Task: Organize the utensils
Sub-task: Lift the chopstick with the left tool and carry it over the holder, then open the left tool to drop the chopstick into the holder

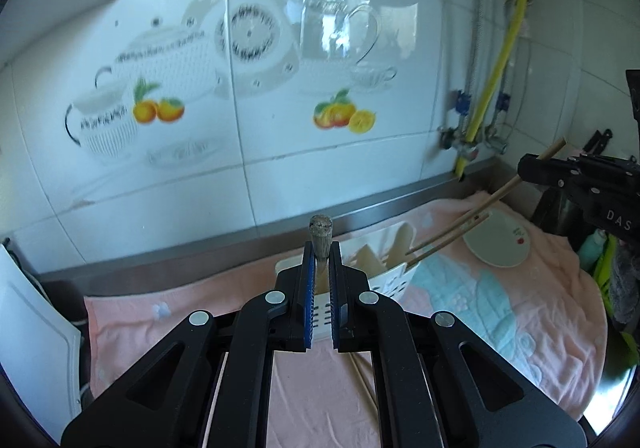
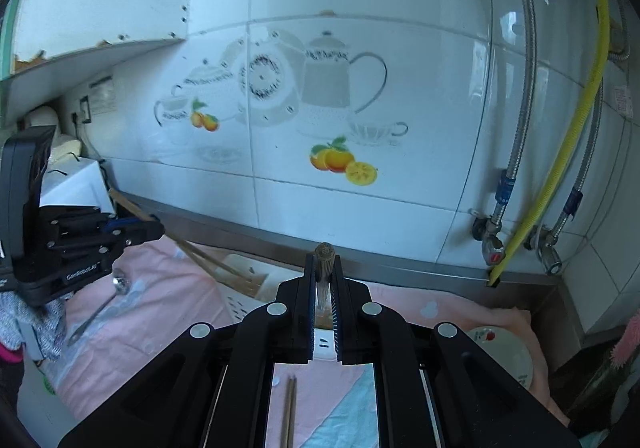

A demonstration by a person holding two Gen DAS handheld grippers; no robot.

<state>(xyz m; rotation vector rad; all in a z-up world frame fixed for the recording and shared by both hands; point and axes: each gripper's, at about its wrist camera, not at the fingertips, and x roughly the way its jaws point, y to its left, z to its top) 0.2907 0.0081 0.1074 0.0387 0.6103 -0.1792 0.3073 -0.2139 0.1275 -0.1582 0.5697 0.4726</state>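
Hovering over the white holder (image 1: 394,280), left gripper (image 1: 321,248) and right gripper (image 2: 324,262) each clamp chopsticks

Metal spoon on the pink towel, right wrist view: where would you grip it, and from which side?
Grip the small metal spoon mid-handle, from above, jaws across it: it lies flat on the pink towel, and its slim straight handle probably pinches easier than the round bowl.

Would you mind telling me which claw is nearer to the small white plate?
Right. The right claw hangs just above the plate, beside it; the left claw is over the white utensil holder, farther along the pink towel.
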